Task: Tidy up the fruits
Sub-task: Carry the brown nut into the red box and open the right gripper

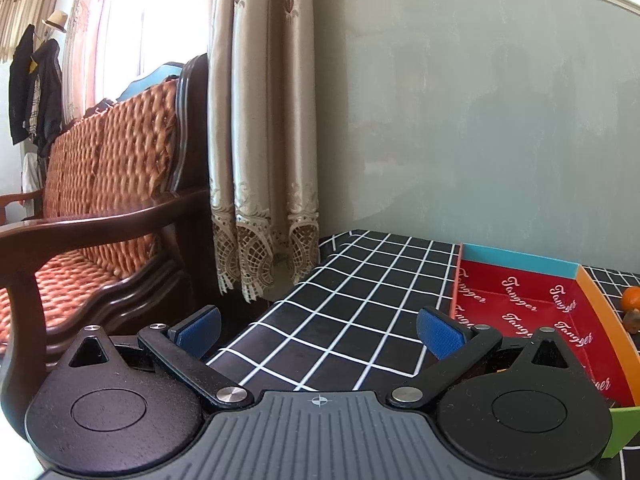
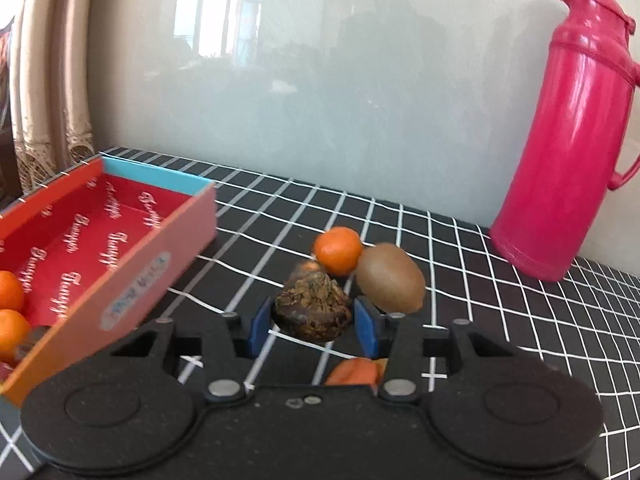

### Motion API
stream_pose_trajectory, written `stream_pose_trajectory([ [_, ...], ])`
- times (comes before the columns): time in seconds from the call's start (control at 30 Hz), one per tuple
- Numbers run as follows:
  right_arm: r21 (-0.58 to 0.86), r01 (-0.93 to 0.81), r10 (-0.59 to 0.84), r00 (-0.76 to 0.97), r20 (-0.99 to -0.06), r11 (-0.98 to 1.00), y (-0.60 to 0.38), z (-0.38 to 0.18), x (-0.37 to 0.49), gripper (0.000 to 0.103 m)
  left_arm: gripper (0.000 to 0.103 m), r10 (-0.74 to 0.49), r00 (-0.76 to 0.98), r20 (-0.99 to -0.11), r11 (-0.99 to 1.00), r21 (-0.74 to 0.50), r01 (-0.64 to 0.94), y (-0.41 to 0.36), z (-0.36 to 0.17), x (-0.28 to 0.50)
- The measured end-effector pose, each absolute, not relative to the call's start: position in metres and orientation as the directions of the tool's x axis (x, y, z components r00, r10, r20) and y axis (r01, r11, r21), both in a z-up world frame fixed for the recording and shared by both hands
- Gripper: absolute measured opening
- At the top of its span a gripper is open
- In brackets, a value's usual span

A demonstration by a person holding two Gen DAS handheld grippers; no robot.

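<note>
My right gripper (image 2: 313,326) is shut on a dark brown scaly fruit (image 2: 313,310), held just above the checked tablecloth. Behind it lie a kiwi (image 2: 390,278), a mandarin (image 2: 337,250) and a small brown fruit (image 2: 307,267). An orange piece (image 2: 354,372) shows under the gripper. The red box (image 2: 168,248) stands to the left, with two mandarins (image 2: 10,308) at its near end. My left gripper (image 1: 318,330) is open and empty, over the table left of the red box (image 1: 600,292). A mandarin (image 1: 632,298) shows beyond the box.
A tall pink thermos (image 2: 568,144) stands at the back right by the wall. A wooden sofa (image 1: 100,208) and a curtain (image 1: 260,140) are off the table's left edge. A green object (image 1: 624,432) sits near the box's front corner.
</note>
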State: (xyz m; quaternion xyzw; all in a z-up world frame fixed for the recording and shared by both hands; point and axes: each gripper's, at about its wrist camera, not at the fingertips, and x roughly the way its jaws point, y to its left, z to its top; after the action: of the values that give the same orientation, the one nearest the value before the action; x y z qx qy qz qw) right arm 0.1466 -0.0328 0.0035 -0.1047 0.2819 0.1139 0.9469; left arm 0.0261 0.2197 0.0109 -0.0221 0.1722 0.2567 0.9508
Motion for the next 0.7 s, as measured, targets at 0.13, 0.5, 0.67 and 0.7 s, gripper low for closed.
stream_pose_trajectory([
  [0.13, -0.132, -0.297, 0.18, 0.817, -0.548, 0.946, -0.021, 0.01, 0.14, 0.043, 0.103, 0.497, 0.798, -0.341, 0.857, 0.05, -0.512, 0.227, 0.013, 0.02],
  [0.5, -0.126, -0.344, 0.228, 0.813, -0.536, 0.93, 0.007, 0.015, 0.128, 0.043, 0.103, 0.527, 0.773, -0.353, 0.837, 0.059, -0.544, 0.246, 0.01, 0.009],
  [0.67, -0.108, -0.375, 0.269, 0.811, -0.52, 0.921, 0.025, 0.018, 0.122, 0.043, 0.103, 0.544, 0.76, -0.357, 0.825, 0.06, -0.563, 0.258, 0.009, 0.004],
  [0.7, -0.106, -0.382, 0.278, 0.81, -0.516, 0.918, 0.029, 0.019, 0.12, 0.043, 0.103, 0.548, 0.756, -0.358, 0.822, 0.062, -0.566, 0.26, 0.009, 0.004],
])
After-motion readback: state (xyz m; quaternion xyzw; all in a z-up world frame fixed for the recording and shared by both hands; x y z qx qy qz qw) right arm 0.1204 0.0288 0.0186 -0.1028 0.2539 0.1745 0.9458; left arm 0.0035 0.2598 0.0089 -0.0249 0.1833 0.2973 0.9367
